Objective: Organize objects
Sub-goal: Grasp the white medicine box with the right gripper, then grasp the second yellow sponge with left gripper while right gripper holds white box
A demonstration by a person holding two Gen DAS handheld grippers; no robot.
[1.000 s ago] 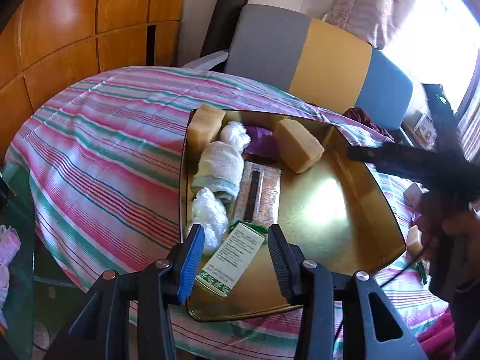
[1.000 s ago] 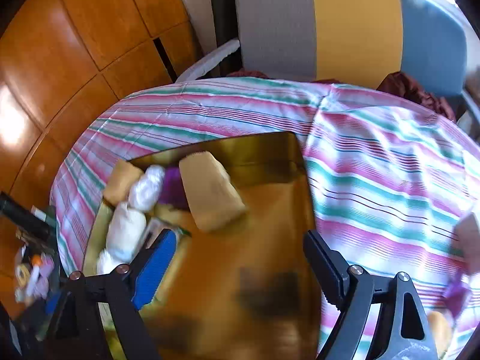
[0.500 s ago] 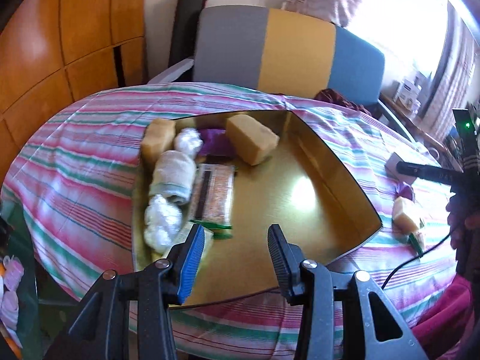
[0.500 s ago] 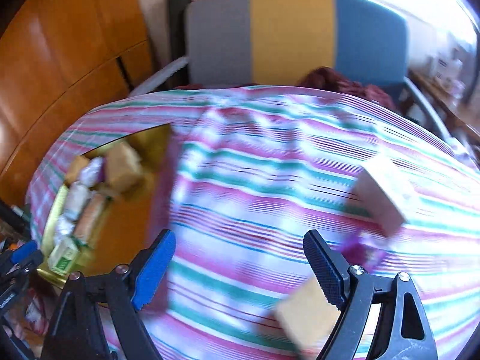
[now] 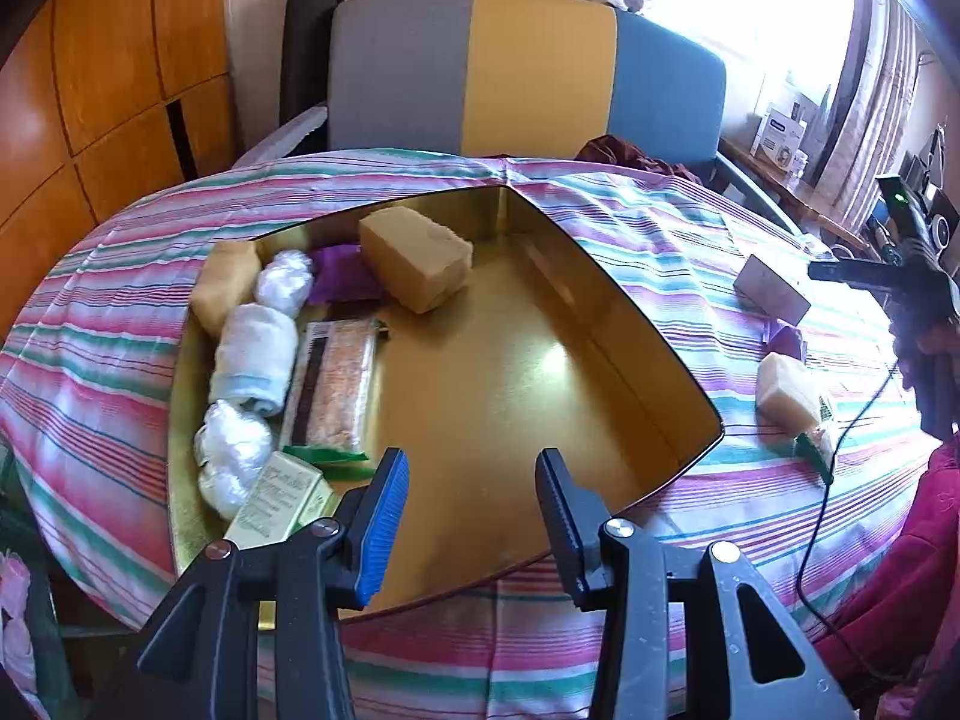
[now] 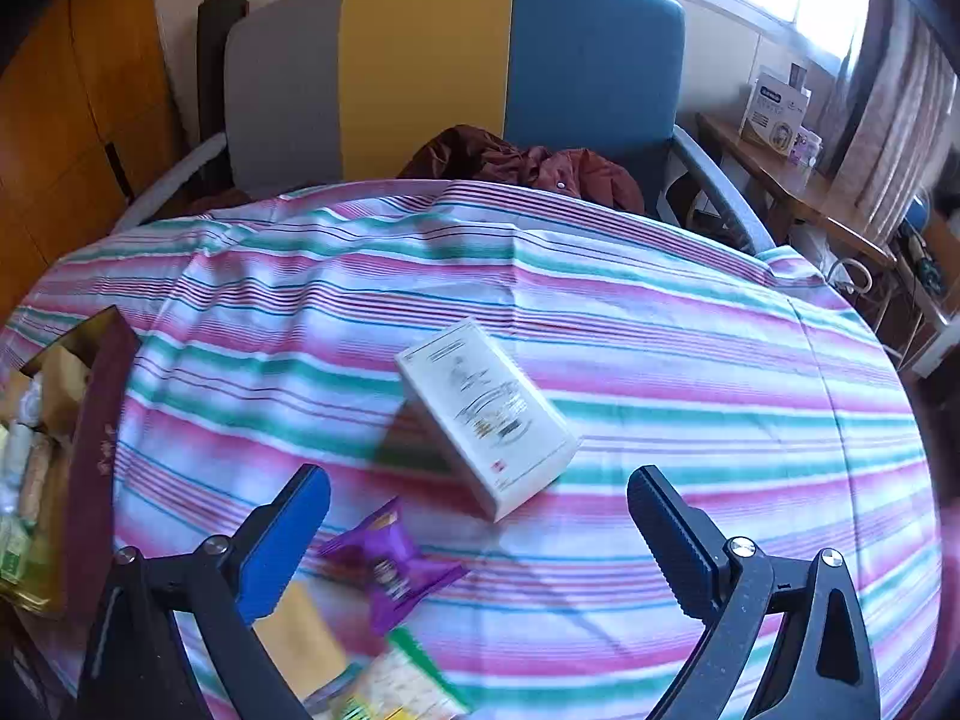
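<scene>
**Gold tray half filled, more items loose on the striped cloth**

Gold metal fills the left wrist view: a shallow tray [image 5: 630,324] on a table under a pink, green and white striped cloth [image 5: 120,360]. Along the tray's left side lie a tan block [image 5: 225,288], a rolled white towel [image 5: 255,360], white plastic bundles [image 5: 231,450], a clear packet [image 5: 333,384] and a green-and-white box [image 5: 282,498]; a larger tan block [image 5: 417,267] sits near the far corner. The left gripper [image 5: 471,510] hovers over the tray's near edge, jaws partly apart with nothing between them.

In the right wrist view, the right gripper [image 6: 480,531] hangs above the cloth, jaws opening wide and empty. Just beyond them a white carton [image 6: 486,414] lies on the cloth; a purple wrapper [image 6: 393,564] and a blurred yellow block [image 6: 300,648] lie nearer. The tray shows at the left edge.
</scene>
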